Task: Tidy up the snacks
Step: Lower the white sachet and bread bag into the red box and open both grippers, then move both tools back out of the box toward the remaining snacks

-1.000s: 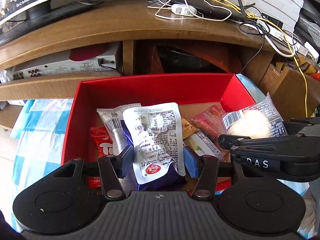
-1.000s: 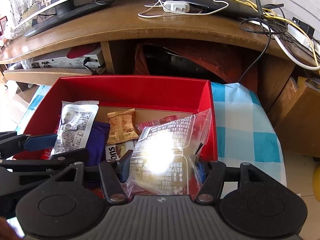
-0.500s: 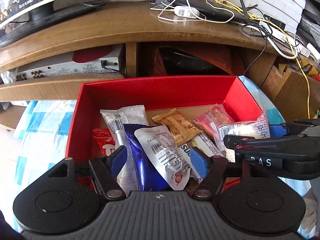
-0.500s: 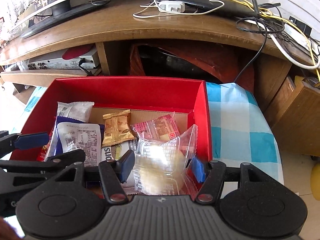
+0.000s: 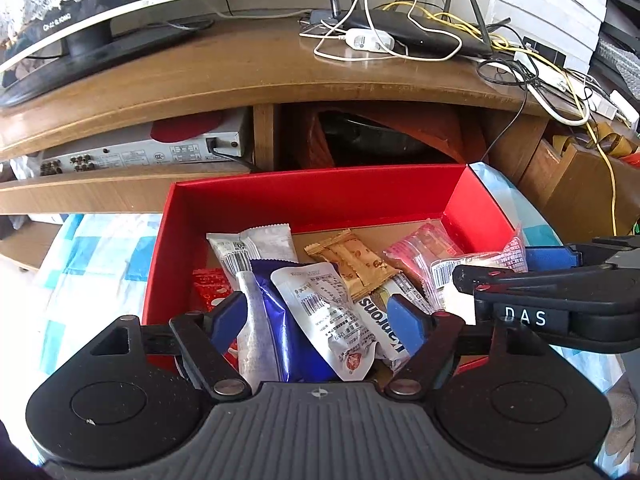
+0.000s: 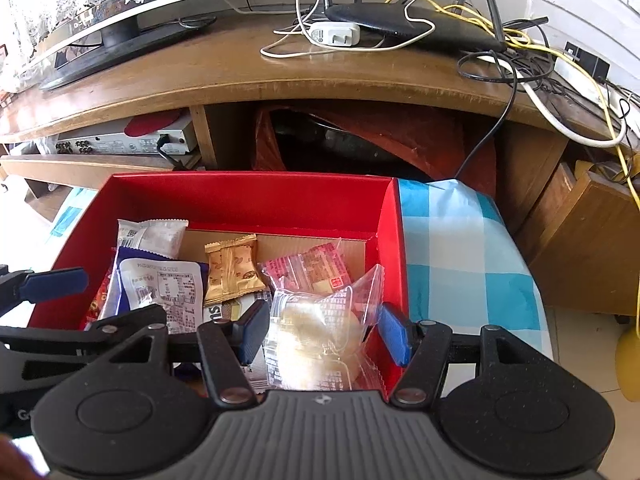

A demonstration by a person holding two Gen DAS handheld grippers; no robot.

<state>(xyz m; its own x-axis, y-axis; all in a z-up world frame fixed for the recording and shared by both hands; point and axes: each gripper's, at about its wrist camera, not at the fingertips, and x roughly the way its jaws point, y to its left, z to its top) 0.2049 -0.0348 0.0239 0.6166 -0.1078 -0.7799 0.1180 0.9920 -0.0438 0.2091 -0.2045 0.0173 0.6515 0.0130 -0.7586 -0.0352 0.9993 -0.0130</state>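
1. The left wrist view shows the left tool (image 5: 318,318) over the near left part of the red box (image 5: 320,196). Its jaws are opening. A white pouch (image 5: 326,312) on a blue packet (image 5: 280,332) lies between the pads, and neither pad presses on it.
2. Only this view shows the red packet (image 5: 210,286) at the box's left wall and the white "Wontons" wrapper (image 5: 380,322) in full. The right tool enters it from the right edge, side on.
3. The right wrist view shows the right tool (image 6: 322,330) at the box's near right corner. It pinches a clear bag with a pale round cake (image 6: 316,334), one pad on each side of the bag.
4. Only this view shows the blue checked cloth (image 6: 460,248) past the box's right wall and the bare strip of the box's cardboard floor along the far wall.
5. Both views show a gold packet (image 6: 232,270) and a pink packet (image 6: 312,270) lying flat mid-box, plus a white long packet (image 6: 154,234) at the far left.
6. Edges: the red walls rise on all sides. The held bag sits just beside the right wall. Open floor remains only at the back. The wooden counter (image 6: 280,72) overhangs beyond the far wall.
7. Pose: both tools tilt steeply down into the box, side by side and near each other.
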